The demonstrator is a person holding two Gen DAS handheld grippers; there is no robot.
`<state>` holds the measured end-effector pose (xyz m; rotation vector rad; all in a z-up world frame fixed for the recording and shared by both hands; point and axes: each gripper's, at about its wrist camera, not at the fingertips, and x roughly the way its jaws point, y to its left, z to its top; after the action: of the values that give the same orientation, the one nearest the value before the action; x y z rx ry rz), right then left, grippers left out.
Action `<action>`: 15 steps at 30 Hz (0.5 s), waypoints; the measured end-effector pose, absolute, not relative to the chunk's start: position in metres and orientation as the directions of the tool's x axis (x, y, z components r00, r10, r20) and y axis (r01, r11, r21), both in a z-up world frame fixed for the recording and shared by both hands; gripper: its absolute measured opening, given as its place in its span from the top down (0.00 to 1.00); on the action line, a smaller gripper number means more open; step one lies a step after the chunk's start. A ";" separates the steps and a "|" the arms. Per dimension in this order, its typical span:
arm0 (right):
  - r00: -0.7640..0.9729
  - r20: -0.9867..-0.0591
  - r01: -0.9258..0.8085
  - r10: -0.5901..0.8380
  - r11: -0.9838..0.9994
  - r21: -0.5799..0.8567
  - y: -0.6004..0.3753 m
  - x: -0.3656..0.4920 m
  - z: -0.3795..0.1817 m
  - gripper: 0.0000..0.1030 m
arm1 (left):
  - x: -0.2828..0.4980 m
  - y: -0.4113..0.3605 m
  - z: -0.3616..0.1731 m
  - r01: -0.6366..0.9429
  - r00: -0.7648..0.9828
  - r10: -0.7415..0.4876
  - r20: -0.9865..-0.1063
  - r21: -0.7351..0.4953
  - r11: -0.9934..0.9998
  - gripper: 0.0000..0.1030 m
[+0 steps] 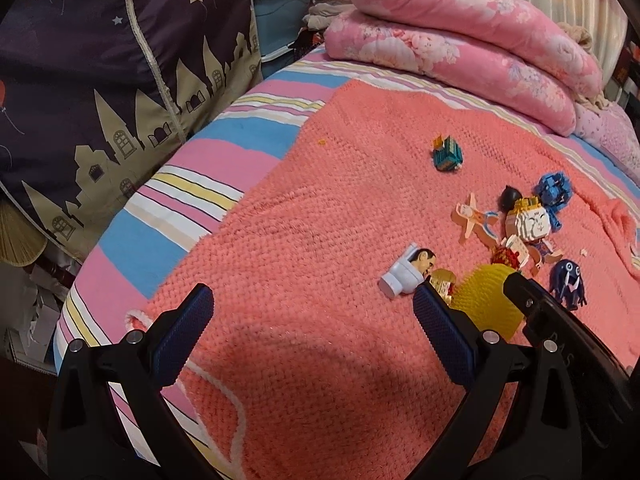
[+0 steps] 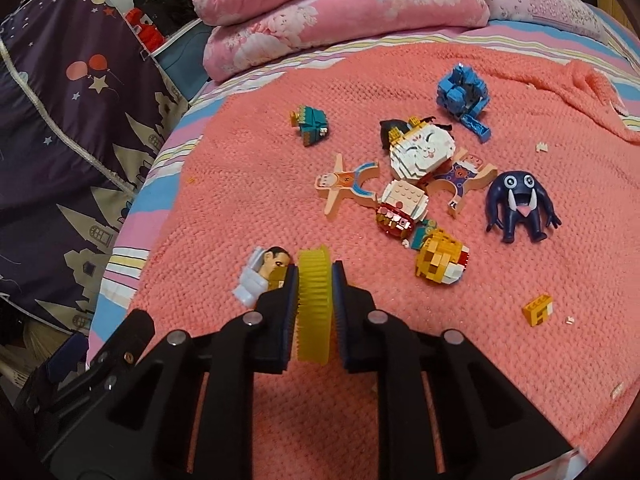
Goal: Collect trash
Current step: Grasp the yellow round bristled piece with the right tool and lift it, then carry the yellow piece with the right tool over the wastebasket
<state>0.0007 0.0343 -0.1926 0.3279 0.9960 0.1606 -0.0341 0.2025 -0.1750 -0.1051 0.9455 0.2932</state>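
My right tongs (image 2: 315,312) pinch a ribbed yellow disc (image 2: 314,304), its lower edge hidden; left tongs (image 1: 312,320) spread above the nubbly coral blanket (image 1: 320,208).

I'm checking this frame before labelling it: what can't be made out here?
- Yellow ridged disc: right wrist view, flat faces covered by the right gripper pads.
- Toilet-head figure: right wrist view, partly behind a gripper finger.
- Pale specks on the blanket: too small to identify.
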 end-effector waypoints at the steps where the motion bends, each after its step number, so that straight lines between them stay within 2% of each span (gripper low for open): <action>1: 0.539 -0.795 0.015 0.280 0.940 0.341 0.035 -0.001 -0.191 0.84 | -0.034 0.203 -0.173 -0.292 0.552 0.200 -0.810 0.037 0.956 0.05; 15: 0.596 -0.770 0.052 0.227 0.946 0.319 0.016 -0.022 -0.148 0.84 | -0.033 0.185 -0.132 -0.211 0.620 0.124 -0.774 -0.012 0.977 0.05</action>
<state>-0.0219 0.0162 -0.1485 0.3250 0.9306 0.1034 -0.0335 0.1851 -0.1324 -0.1051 0.8810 0.1928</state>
